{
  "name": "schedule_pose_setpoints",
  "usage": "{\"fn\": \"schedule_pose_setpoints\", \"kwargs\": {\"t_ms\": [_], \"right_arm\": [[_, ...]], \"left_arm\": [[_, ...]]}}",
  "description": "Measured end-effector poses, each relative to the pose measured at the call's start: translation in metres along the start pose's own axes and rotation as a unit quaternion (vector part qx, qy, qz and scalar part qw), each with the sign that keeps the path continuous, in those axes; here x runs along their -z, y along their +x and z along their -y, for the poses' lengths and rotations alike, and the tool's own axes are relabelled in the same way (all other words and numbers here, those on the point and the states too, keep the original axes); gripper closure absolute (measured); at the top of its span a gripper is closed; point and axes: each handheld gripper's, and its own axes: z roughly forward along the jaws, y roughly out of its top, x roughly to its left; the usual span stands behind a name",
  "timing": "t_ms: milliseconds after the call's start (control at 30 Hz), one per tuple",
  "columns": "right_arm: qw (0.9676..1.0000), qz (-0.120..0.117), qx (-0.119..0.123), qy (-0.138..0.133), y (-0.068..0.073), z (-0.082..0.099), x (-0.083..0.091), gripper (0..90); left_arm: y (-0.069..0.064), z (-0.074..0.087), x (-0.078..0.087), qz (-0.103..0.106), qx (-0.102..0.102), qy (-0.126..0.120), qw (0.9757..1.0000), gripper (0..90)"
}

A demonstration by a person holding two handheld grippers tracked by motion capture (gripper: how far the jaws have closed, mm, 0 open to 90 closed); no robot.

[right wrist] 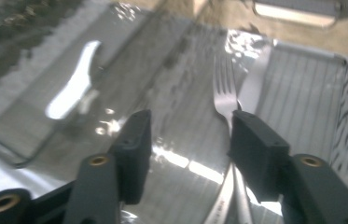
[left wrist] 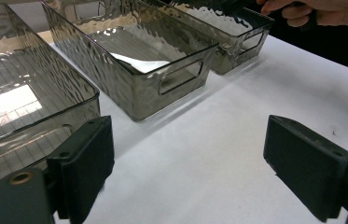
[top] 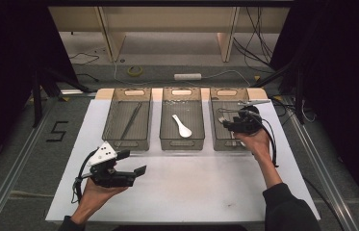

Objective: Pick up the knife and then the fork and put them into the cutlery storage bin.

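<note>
Nearest the high camera, at the bottom of the frame, two forearms come in over the white bench (top: 182, 192). The left gripper (top: 136, 162), lower left, lies roughly level in an upturned palm and points right; in the left gripper view its fingers (left wrist: 87, 163) stand wide apart with only bare bench between them. On the floor at far left a black "5" (top: 57, 131) is marked.

Three smoky trays sit in a row across the middle of the frame: left tray (top: 119, 139), middle tray (top: 167, 139), right tray (top: 218, 142). The right hand (top: 256, 142) reaches up over the right tray's near end, its right gripper (top: 225, 122) pointing toward the upper left.

In the right gripper view the fingers (right wrist: 134, 144) stand apart, clamped on nothing. A fork (right wrist: 225, 100) lies on the tray floor, long axis running up the frame, tines toward the top; its handle passes just beside the right-hand finger, and whether it touches I cannot tell. A white spoon (top: 182, 126) lies in the middle tray.
</note>
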Motion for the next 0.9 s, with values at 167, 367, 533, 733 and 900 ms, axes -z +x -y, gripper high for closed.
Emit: {"fn": "schedule_pose_setpoints", "kwargs": {"t_ms": [167, 367, 533, 733, 900], "right_arm": [[0.998, -0.05, 0.002, -0.039, 0.02, 0.004, 0.018, 38.4], [0.9938, -0.079, 0.017, -0.077, 0.044, 0.021, 0.039, 32.5], [0.9892, -0.105, 0.024, -0.099, 0.056, 0.038, 0.052, 31.0], [0.9857, -0.115, 0.032, -0.119, 0.064, 0.058, 0.06, 30.4], [0.9831, -0.122, 0.035, -0.132, 0.067, 0.071, 0.067, 28.7]], "left_arm": [[0.0, 0.0, 0.0, 0.001, -0.003, 0.002, 1.0, 15.9], [0.0, 0.0, 0.001, 0.003, 0.003, -0.002, 1.0, 15.9], [0.0, 0.001, 0.001, 0.004, 0.002, 0.0, 1.0, 15.9], [0.0, 0.0, 0.0, 0.007, 0.005, -0.001, 1.0, 15.9], [-0.001, 0.0, 0.001, 0.007, 0.008, -0.002, 0.9999, 15.9]]}}
